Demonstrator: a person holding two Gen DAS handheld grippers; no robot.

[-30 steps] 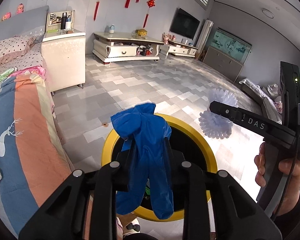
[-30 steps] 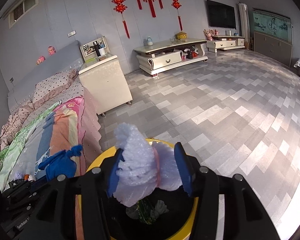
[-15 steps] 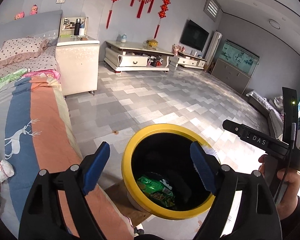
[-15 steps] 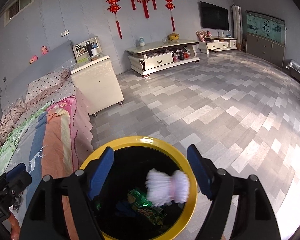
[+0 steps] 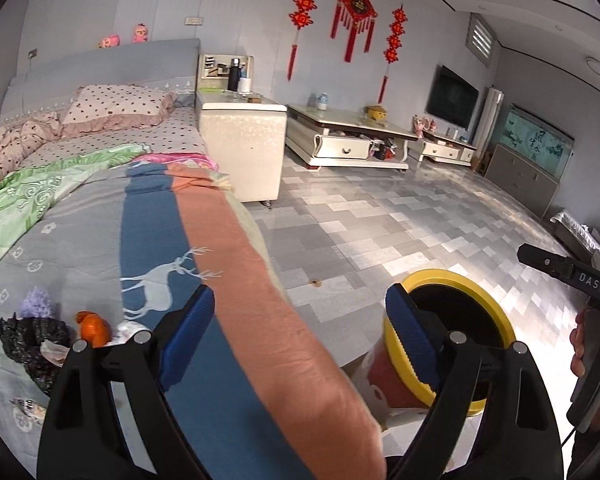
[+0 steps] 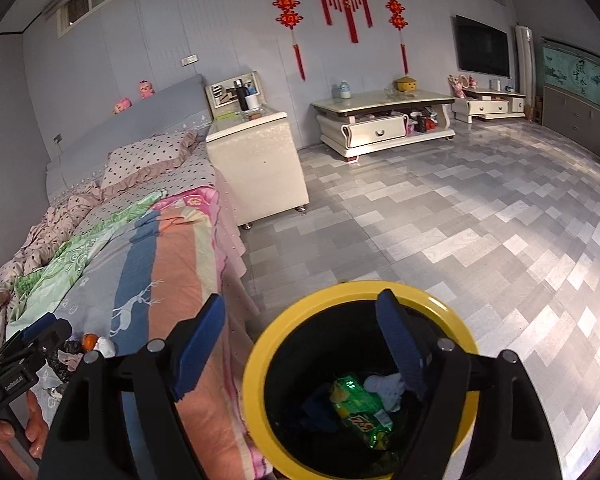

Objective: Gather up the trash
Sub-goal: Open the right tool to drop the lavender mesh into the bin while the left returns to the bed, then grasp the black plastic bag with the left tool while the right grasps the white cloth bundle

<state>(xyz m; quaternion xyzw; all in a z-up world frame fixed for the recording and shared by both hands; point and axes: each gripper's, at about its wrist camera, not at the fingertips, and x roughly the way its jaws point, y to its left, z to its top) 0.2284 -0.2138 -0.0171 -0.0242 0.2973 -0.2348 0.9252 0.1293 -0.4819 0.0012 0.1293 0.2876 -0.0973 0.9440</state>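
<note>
A yellow-rimmed black trash bin (image 6: 260,364) stands on the floor beside the bed; it also shows in the left wrist view (image 5: 496,308). Inside lie a green wrapper (image 6: 360,408), a white paper wad (image 6: 386,388) and a blue glove (image 6: 316,408). My right gripper (image 6: 300,348) is open and empty above the bin's left rim. My left gripper (image 5: 300,332) is open and empty over the bed edge. More trash lies on the bed: an orange piece (image 5: 94,328), a black bag (image 5: 32,340), a purple tuft (image 5: 38,300) and white paper (image 5: 128,328).
The bed with a striped quilt (image 5: 204,260) fills the left. A cream nightstand (image 6: 256,160) stands beside it, a low TV cabinet (image 6: 384,124) at the far wall. The other handle shows at the right edge (image 5: 580,280) and at the lower left (image 6: 16,360).
Both grippers opened and dropped the blue glove and the white paper wad into the bin. Since then the left gripper has swung left over the bed; the right has shifted slightly left.
</note>
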